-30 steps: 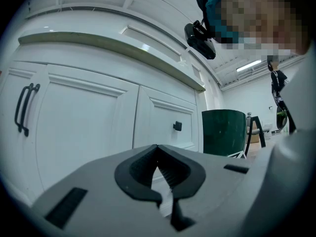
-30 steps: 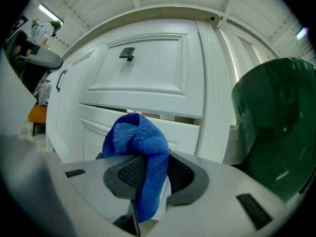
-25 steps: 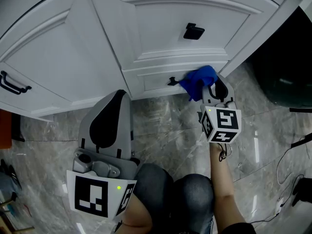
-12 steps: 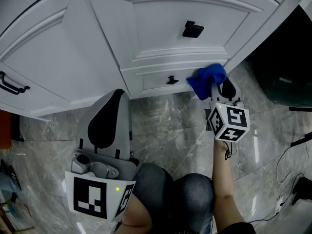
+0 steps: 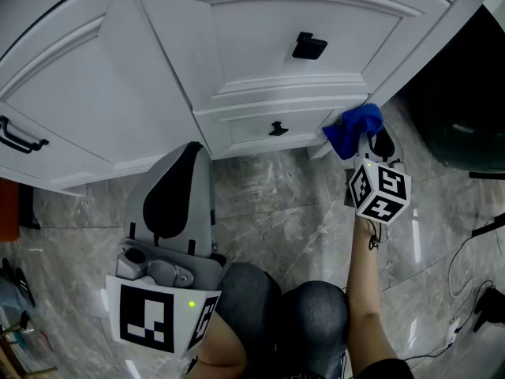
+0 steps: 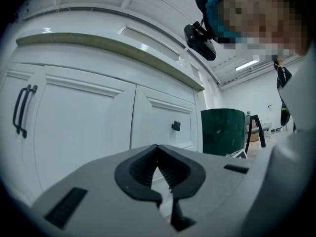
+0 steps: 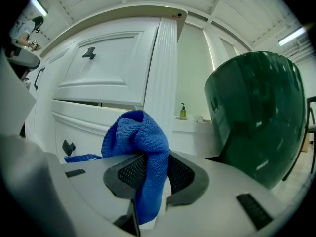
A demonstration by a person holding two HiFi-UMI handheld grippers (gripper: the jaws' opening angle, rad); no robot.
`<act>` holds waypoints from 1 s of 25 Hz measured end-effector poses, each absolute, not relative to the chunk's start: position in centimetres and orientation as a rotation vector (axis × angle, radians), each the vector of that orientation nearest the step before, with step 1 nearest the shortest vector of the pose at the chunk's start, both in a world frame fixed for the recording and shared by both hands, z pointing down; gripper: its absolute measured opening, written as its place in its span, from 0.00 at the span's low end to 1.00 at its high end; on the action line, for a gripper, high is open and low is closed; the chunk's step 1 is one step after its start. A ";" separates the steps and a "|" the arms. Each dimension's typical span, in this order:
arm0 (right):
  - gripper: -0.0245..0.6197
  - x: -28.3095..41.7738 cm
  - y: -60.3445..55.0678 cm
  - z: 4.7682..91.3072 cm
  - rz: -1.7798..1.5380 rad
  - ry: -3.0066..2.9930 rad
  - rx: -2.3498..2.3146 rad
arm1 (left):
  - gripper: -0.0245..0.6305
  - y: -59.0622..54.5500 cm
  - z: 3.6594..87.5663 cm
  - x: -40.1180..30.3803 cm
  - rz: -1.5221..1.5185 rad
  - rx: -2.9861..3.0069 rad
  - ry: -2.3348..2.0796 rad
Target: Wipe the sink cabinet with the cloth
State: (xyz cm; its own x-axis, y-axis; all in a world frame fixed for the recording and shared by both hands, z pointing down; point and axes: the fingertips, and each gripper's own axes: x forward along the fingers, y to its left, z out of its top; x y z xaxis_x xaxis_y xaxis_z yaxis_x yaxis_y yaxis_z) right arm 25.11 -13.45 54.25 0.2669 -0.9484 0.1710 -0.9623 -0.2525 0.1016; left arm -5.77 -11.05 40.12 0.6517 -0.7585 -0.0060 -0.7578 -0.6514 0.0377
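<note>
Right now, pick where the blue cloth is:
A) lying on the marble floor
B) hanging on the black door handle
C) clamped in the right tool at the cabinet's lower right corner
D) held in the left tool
C: the blue cloth is pinched between the jaws of the right tool, up at the sink cabinet corner; the left tool is shut and holds nothing.

Blue terry cloth [image 5: 353, 127], bunched and folded, pinched between the 2 jaws of the right gripper [image 7: 150, 177], with its bulk rising above them and 1 tail hanging below; it lies at 2 o'clock in the head view. White sink cabinet [image 5: 260, 30] with raised-panel fronts and black knobs; the cloth sits at the foot of its fluted corner post [image 7: 165, 68], at 3 o'clock from the drawer knob [image 5: 277, 128].
</note>
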 end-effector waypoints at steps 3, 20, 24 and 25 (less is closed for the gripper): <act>0.21 24.7 -13.1 54.2 0.121 -1.800 2.356 | 0.04 -11.0 40.1 -5.8 -0.037 2.823 -1.301; 0.21 -0.6 -15.3 57.2 0.134 -2.482 1.644 | 0.04 -11.6 40.1 -8.4 -0.091 2.774 -1.346; 0.22 -3.7 -16.2 58.9 0.051 -2.503 1.560 | 0.04 -11.8 40.3 -9.2 -0.100 2.757 -1.355; 0.22 -4.1 -16.6 59.5 0.050 -2.499 1.553 | 0.04 -11.8 40.3 -9.4 -0.106 2.752 -1.357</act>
State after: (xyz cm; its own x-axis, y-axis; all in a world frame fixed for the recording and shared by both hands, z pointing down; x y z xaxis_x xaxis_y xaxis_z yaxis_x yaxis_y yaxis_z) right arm -4.13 -16.56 59.46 -0.4289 -0.8840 0.1859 -0.8908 0.4481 0.0757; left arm -9.38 -11.84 40.29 0.6076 -0.7936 -0.0302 -0.7887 -0.6075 0.0942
